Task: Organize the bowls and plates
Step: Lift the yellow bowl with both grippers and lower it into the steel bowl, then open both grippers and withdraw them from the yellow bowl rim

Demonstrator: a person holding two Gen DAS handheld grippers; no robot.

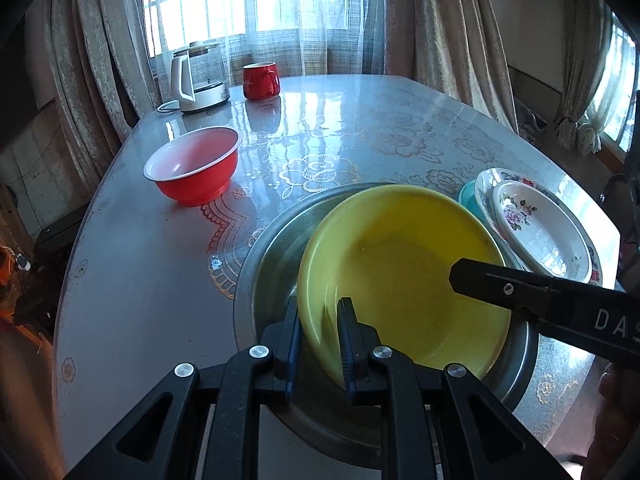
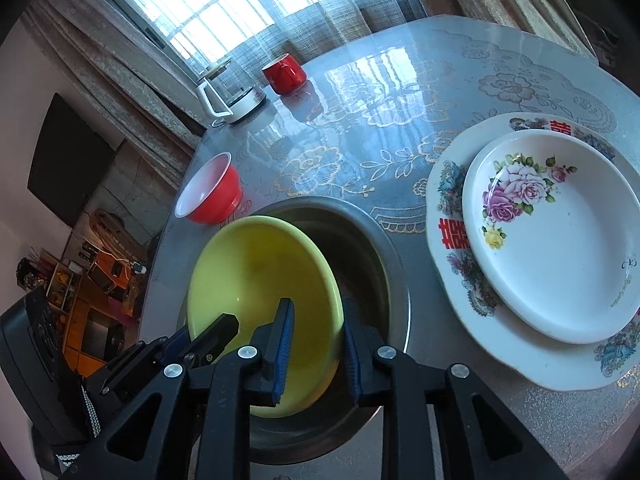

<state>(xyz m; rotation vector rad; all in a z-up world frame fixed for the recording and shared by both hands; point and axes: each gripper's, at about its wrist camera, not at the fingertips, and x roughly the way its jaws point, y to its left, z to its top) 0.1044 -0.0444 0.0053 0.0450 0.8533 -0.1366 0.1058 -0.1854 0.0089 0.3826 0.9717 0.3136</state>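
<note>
Glossy floral table (image 1: 160,280): both grippers, left (image 1: 319,344) and right (image 2: 316,354), straddle the yellow bowl's (image 1: 400,272) rim, apparently clamping it inside the steel basin (image 1: 272,248).

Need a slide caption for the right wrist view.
Both grippers straddle the yellow bowl's rim inside the steel basin.

The table (image 1: 400,96) is oval, with a glossy grey floral-patterned top. On it stand a glass kettle (image 1: 198,78) and red mug (image 1: 260,80) at the far end, a red bowl (image 1: 194,164) nearer, a steel basin (image 1: 276,236) and a large patterned plate (image 2: 448,184) (a smaller flowered plate sits on that).
</note>
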